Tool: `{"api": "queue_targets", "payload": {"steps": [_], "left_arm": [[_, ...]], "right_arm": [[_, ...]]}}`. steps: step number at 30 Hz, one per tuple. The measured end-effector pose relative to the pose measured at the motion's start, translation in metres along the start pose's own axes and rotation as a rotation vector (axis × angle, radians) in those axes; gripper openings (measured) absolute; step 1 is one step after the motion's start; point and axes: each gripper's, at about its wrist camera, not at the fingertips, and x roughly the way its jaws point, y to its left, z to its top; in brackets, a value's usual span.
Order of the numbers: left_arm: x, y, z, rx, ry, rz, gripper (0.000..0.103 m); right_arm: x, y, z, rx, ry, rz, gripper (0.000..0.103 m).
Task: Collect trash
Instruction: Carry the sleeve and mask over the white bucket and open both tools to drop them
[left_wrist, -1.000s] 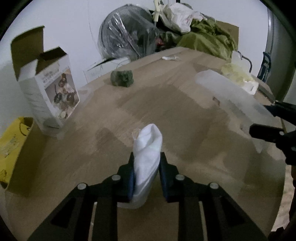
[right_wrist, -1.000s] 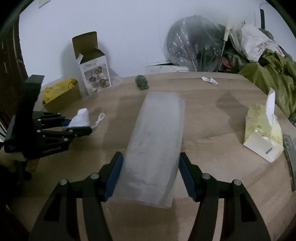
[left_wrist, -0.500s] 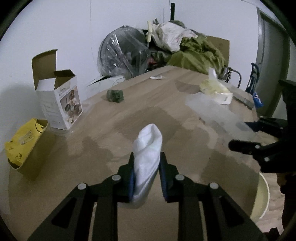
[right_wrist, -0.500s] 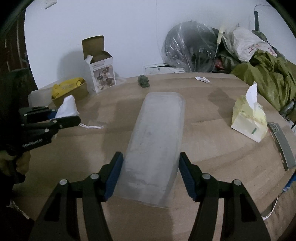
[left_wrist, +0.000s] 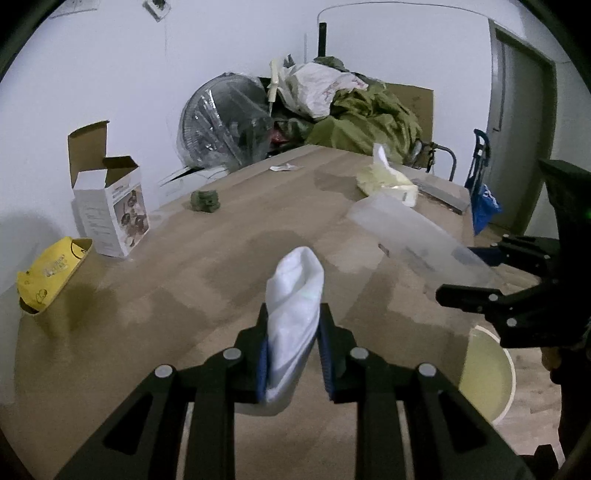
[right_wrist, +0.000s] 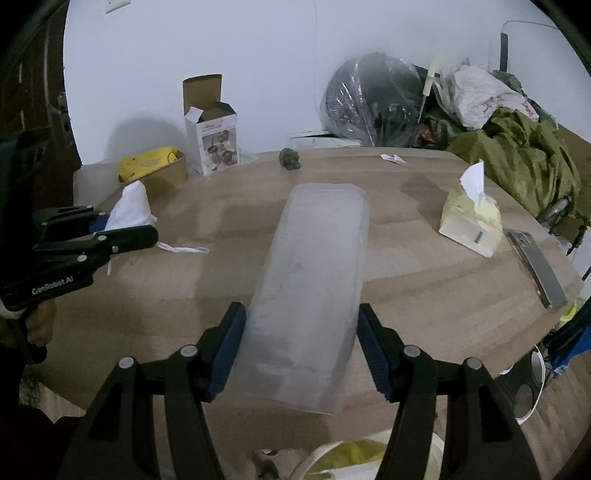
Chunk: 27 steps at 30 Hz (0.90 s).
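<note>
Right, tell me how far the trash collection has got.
Done: nothing visibly binned yet. In hand: the left gripper is clamped on a white face mask, the right gripper on a clear plastic container, both near the bin at the table's edge. Left: a paper scrap, a green lump, and possibly the opened box.

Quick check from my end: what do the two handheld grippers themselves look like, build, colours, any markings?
Both are matte black plastic. The left gripper and right gripper each have two angular fingers with cut-out openings, round silver screw heads along them, and ribbed blue pads on the inner faces. White lettering, GenRobot.AI, runs along the left one's body. No cables show.
</note>
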Motion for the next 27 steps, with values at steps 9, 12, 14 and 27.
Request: {"api": "queue_targets", "payload": {"steps": [9,12,14,27], "left_arm": [[-0.013,-0.030,-0.009,0.031,-0.022,-0.045,0.022],[-0.015,-0.044,-0.012,0.047,-0.034,-0.076,0.022],[-0.015,-0.052,-0.013,0.058,-0.035,-0.088,0.022],[-0.009,-0.118,-0.011,0.153,-0.027,-0.219,0.022]], "right_arm": [[-0.028,-0.007,-0.029,0.017,-0.004,-0.032,0.059],[-0.035,-0.011,-0.040,0.026,-0.003,-0.043,0.059],[-0.040,-0.014,-0.046,0.035,-0.001,-0.049,0.059],[-0.085,-0.052,-0.106,0.129,0.033,-0.135,0.059]]}}
